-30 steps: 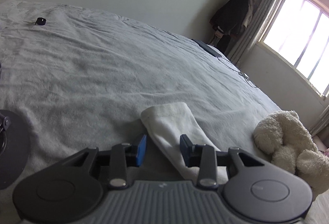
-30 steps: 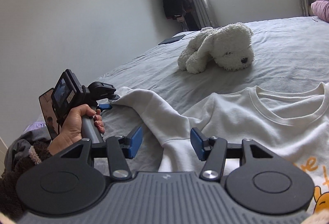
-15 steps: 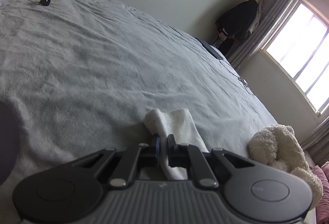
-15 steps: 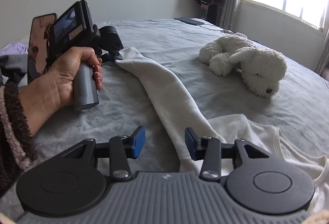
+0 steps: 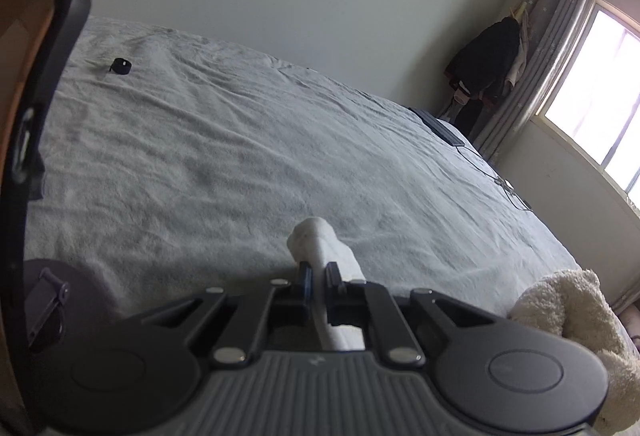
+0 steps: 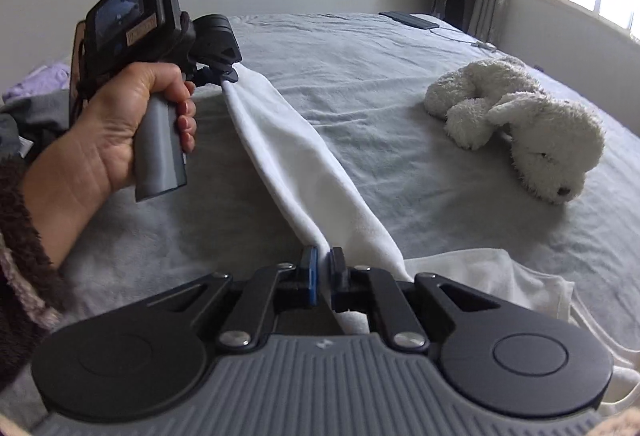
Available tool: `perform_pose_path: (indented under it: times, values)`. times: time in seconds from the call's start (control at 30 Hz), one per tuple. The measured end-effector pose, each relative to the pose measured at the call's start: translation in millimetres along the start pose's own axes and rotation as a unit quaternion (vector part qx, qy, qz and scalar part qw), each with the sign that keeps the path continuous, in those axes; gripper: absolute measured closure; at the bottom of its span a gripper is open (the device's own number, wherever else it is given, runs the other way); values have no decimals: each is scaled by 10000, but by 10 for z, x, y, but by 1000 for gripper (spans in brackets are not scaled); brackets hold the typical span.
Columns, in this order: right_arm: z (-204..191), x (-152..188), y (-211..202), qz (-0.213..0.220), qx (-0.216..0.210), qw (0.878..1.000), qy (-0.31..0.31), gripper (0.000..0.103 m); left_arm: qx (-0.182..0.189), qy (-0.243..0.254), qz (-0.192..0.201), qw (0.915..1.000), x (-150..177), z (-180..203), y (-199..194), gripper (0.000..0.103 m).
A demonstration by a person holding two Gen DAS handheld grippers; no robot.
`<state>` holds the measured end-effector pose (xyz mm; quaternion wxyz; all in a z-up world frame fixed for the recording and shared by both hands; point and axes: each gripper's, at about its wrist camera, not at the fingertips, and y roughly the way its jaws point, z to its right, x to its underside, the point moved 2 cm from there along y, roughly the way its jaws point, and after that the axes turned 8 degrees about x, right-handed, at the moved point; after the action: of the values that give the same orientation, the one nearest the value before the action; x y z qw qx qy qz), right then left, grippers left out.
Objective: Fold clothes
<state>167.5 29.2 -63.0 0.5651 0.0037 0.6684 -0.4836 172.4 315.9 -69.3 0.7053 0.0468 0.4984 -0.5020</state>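
Observation:
A white long-sleeved shirt lies on the grey bed (image 6: 360, 75). Its sleeve (image 6: 304, 171) is lifted and stretched between my two grippers. My left gripper (image 5: 319, 272) is shut on the sleeve's cuff (image 5: 316, 240); in the right wrist view it shows at the sleeve's far end (image 6: 226, 73), held by a hand. My right gripper (image 6: 325, 264) is shut on the sleeve near the shoulder. The shirt's body (image 6: 500, 284) lies at the lower right, mostly hidden behind the gripper.
A white plush dog (image 6: 532, 131) lies on the bed to the right; it also shows in the left wrist view (image 5: 576, 320). A small black object (image 5: 120, 67) sits at the far left. A dark flat device (image 6: 412, 20) with a cable lies near the window.
My right gripper has shut on the sleeve near the shoulder. My left gripper, shut on the cuff half a second ago, has lifted it off the bed, pulling the sleeve taut.

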Motion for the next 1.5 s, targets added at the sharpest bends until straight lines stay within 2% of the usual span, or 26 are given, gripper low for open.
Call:
perform_pose_path:
  times: [0.07, 0.17, 0.23, 0.3, 0.4, 0.53, 0.67, 0.8, 0.9, 0.97, 1.07, 1.1, 1.13, 1.17, 1.27, 1.37, 1.43, 1.5]
  values:
    - [-21, 28, 75, -280, -205, 9994, -14, 95, -77, -33, -16, 10000, -12, -10, -5, 96]
    - [-166, 93, 192, -554, -157, 9977, -364, 92, -179, -7, -66, 9998, 2, -7, 16, 96]
    - [-243, 74, 171, -566, -123, 9968, -559, 86, -231, 17, -114, 9997, 14, -8, 35, 95]
    - [-181, 20, 89, -473, -224, 9976, -456, 83, -218, -38, -156, 9996, 19, -30, 55, 95]
    - [13, -79, -72, -169, -277, 9991, -255, 73, -232, -87, -255, 9994, 43, -56, 98, 93]
    - [317, -218, -68, -69, 338, 9988, -349, 72, -279, -22, -308, 9991, 85, -48, 135, 93]
    - [467, -269, 185, -435, 758, 9909, -1020, 72, -295, 55, -288, 9991, 102, -34, 139, 93]
    - [449, -276, 413, -782, 432, 9816, -1686, 72, -291, 58, -297, 9991, 109, -41, 148, 93]
    - [411, -279, 514, -1046, 227, 9704, -2166, 65, -276, 62, -294, 9992, 113, -44, 154, 93]
    - [395, -271, 586, -1252, 132, 9616, -2439, 65, -261, 72, -293, 9992, 119, -46, 159, 94]
    - [383, -267, 676, -1486, -18, 9565, -2509, 65, -243, 76, -288, 9993, 122, -51, 161, 95]
    - [384, -267, 697, -1561, -71, 9558, -2489, 74, -237, 78, -282, 9993, 122, -50, 159, 95]
    - [368, -269, 696, -1614, -121, 9563, -2434, 93, -232, 81, -275, 9993, 121, -48, 156, 95]
    - [348, -272, 689, -1662, -171, 9570, -2370, 100, -227, 87, -263, 9994, 121, -45, 154, 96]
    - [159, -217, 584, -1399, 307, 9541, -2629, 102, -182, 84, -203, 9996, 114, -37, 135, 96]
    - [104, -236, 403, -843, 894, 9615, -2458, 103, -101, 60, -53, 9999, 92, -26, 85, 96]
    - [155, -299, 279, -386, 1569, 9607, -2255, 103, -75, 54, 57, 9999, 75, -17, 49, 96]
    - [255, -360, 200, -73, 2228, 9549, -1962, 103, -63, 47, 111, 9999, 65, -15, 38, 96]
